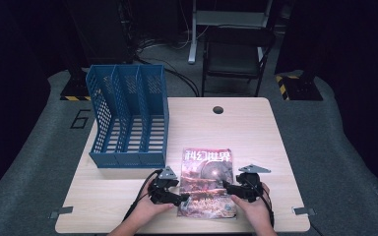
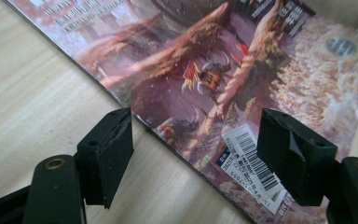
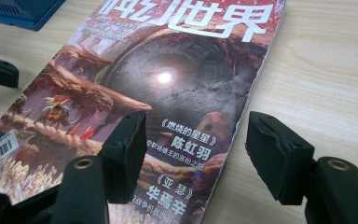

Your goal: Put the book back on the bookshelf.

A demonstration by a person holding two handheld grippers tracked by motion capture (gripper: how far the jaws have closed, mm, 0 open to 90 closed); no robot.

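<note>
Glossy reddish magazine [image 1: 207,183] lies flat, lower centre of the high view, long axis running bottom to top, title uppermost. Left gripper [image 1: 181,199] and right gripper [image 1: 229,188] straddle its side edges, jaws apart, nothing gripped.

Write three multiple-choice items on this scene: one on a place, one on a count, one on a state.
1. Where does the magazine lie?
A. flat on the table
B. in the file rack
C. on the chair

2. How many compartments has the blue file rack?
A. two
B. three
C. five

3. How do the left gripper jaws stand?
A. shut on the magazine
B. open, astride its edge
C. shut, empty

Key: 1 A, the cover lies flat on the wood; 2 B, two dividers make three slots; 3 B, the pads stand apart, unpressed.
</note>
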